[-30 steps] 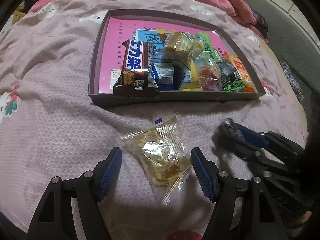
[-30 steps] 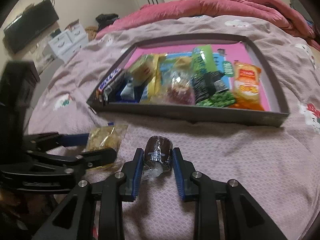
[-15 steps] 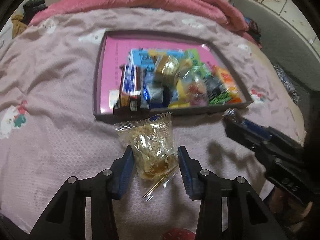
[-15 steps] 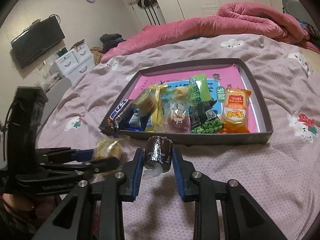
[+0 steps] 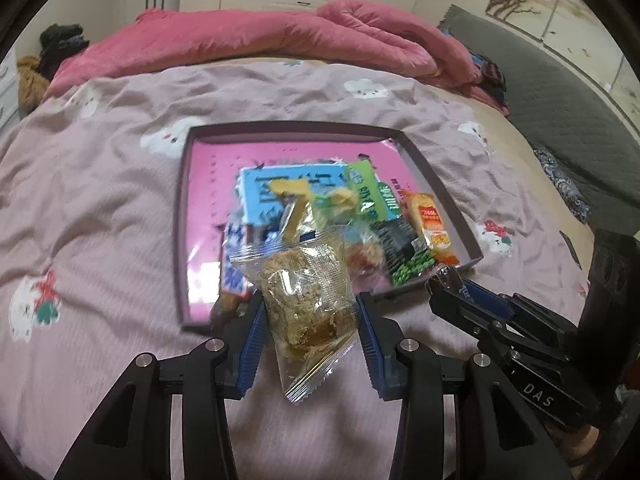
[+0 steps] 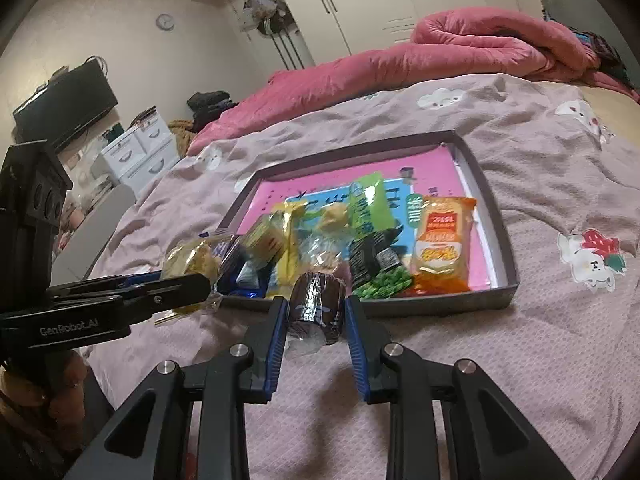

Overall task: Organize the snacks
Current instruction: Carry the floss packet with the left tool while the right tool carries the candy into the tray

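Note:
My left gripper [image 5: 310, 312] is shut on a clear packet of brown crumbly snack [image 5: 306, 292] and holds it in the air before the tray's near edge; it also shows in the right wrist view [image 6: 192, 258]. My right gripper [image 6: 314, 312] is shut on a dark foil-wrapped round snack [image 6: 318, 304], lifted off the bed. The grey tray with a pink bottom [image 5: 200, 184] [image 6: 500, 240] lies on the bed and holds several snack packets, among them an orange packet [image 6: 440, 240] and a green one [image 6: 368, 204].
The bed has a mauve printed cover [image 5: 100, 200] and a rolled pink quilt [image 5: 280, 36] at the far side. White drawers [image 6: 140, 152] and a black TV [image 6: 64, 104] stand at the left. A grey padded panel [image 5: 560, 112] runs along the right.
My left gripper closed on the clear packet and lifted it off the bed toward the tray. My right gripper rose with the dark snack held.

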The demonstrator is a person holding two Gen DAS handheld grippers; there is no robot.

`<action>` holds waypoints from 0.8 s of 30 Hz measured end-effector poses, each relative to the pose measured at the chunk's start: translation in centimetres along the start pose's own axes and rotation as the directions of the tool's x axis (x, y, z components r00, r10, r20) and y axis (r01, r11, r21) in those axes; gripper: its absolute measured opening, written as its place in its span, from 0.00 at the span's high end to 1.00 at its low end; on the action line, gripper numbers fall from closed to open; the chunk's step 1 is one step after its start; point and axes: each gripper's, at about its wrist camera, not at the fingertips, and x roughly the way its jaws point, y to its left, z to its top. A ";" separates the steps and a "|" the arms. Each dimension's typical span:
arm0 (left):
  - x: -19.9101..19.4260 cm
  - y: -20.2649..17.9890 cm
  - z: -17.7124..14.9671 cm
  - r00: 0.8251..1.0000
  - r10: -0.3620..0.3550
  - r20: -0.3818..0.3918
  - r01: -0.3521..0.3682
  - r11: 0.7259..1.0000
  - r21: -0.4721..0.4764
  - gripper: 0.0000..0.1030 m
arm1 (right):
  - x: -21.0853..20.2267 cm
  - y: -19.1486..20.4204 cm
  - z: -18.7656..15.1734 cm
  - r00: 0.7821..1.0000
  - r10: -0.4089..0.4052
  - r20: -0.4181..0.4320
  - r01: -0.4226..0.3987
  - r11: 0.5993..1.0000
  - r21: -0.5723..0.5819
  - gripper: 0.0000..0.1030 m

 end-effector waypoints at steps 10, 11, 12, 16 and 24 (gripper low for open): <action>2.6 -1.8 2.2 1.000 -0.005 -0.005 0.005 0.999 0.033 0.56 | 0.5 -1.3 1.1 0.999 -0.031 0.030 0.030 0.999 0.016 0.71; 2.9 -1.9 2.3 1.000 -0.007 -0.007 0.007 0.999 0.032 0.56 | 0.6 -1.4 1.2 0.999 -0.029 0.032 0.029 0.999 0.016 0.71; 3.1 -1.9 2.3 1.000 -0.006 -0.008 0.006 0.999 0.033 0.56 | 0.7 -1.4 1.3 0.999 -0.031 0.033 0.031 0.999 0.014 0.71; 3.8 -1.9 2.6 1.000 -0.007 -0.014 0.008 0.999 0.034 0.56 | 1.3 -1.3 1.4 0.999 -0.035 0.027 0.035 0.999 0.001 0.72; 4.9 -1.7 3.4 1.000 -0.007 -0.018 0.008 1.000 0.028 0.56 | 2.4 -1.1 1.6 0.999 -0.041 0.015 0.041 0.999 -0.023 0.72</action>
